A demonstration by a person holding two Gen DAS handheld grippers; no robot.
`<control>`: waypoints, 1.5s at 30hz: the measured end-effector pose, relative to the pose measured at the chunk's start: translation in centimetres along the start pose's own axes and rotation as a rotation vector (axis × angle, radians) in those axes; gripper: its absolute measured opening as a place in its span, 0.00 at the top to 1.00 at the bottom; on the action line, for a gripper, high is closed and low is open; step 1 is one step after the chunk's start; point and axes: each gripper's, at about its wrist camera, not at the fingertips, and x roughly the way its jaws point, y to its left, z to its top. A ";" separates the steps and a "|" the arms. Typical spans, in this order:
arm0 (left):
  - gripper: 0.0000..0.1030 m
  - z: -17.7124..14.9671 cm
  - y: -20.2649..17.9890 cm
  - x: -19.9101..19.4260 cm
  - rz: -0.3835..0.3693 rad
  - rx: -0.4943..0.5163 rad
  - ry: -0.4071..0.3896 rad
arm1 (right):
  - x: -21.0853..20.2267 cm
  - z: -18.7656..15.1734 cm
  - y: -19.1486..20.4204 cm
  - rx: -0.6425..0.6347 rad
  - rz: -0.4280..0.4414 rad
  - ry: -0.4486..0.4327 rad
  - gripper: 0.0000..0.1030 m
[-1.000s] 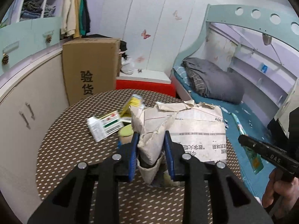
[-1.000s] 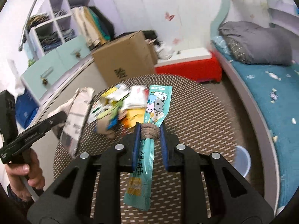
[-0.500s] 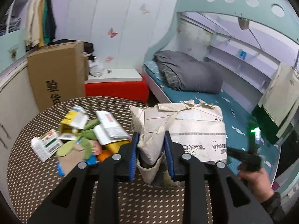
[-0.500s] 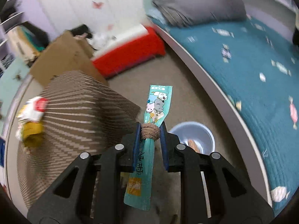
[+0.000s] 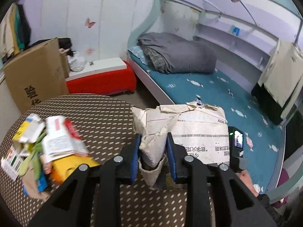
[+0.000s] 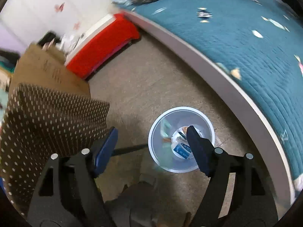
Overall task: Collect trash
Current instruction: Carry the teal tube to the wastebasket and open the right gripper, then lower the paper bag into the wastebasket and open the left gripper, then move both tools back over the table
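My left gripper (image 5: 153, 141) is shut on a crumpled white paper bag (image 5: 181, 128), held over the edge of the round dotted table (image 5: 102, 113). A pile of wrappers and cartons (image 5: 47, 147) lies on the table at the left. My right gripper (image 6: 151, 134) hangs above a pale blue waste bin (image 6: 161, 162) on the floor, its jaws opening with nothing between them. A teal wrapper (image 6: 165, 126) and other scraps lie inside the bin. The hand holding the right gripper (image 5: 244, 177) shows at the lower right of the left wrist view.
A bed with a teal cover (image 6: 236, 28) curves past the bin on the right. A red bench (image 6: 102, 43) and a cardboard box (image 5: 36, 73) stand by the far wall. The dotted table's corner (image 6: 47, 117) is left of the bin.
The right gripper swung off the table and down over the bin, then let go of the teal wrapper, which now lies in the bin. The left gripper carried the paper bag rightward.
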 end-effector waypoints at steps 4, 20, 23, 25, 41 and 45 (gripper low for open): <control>0.75 1.0 -2.9 4.0 -0.034 0.067 0.061 | -3.9 -0.1 -2.5 0.079 0.007 -0.090 0.22; 0.17 1.9 -13.1 20.9 -0.050 0.299 0.434 | -16.0 -0.2 -3.6 0.069 0.014 -0.276 0.08; 0.13 2.6 -12.6 19.6 -0.026 0.283 0.385 | -16.3 -0.3 -3.1 0.068 0.014 -0.280 0.06; 0.13 2.6 -11.7 18.4 -0.038 0.250 0.366 | -16.4 -0.3 -2.7 0.062 0.010 -0.277 0.06; 0.10 2.4 -4.7 1.8 -0.007 0.091 0.028 | -20.7 -1.5 8.4 -0.139 0.034 -0.347 0.06; 0.09 1.4 -2.3 -1.6 0.011 0.051 -0.022 | -21.2 -2.2 12.1 -0.207 0.062 -0.337 0.06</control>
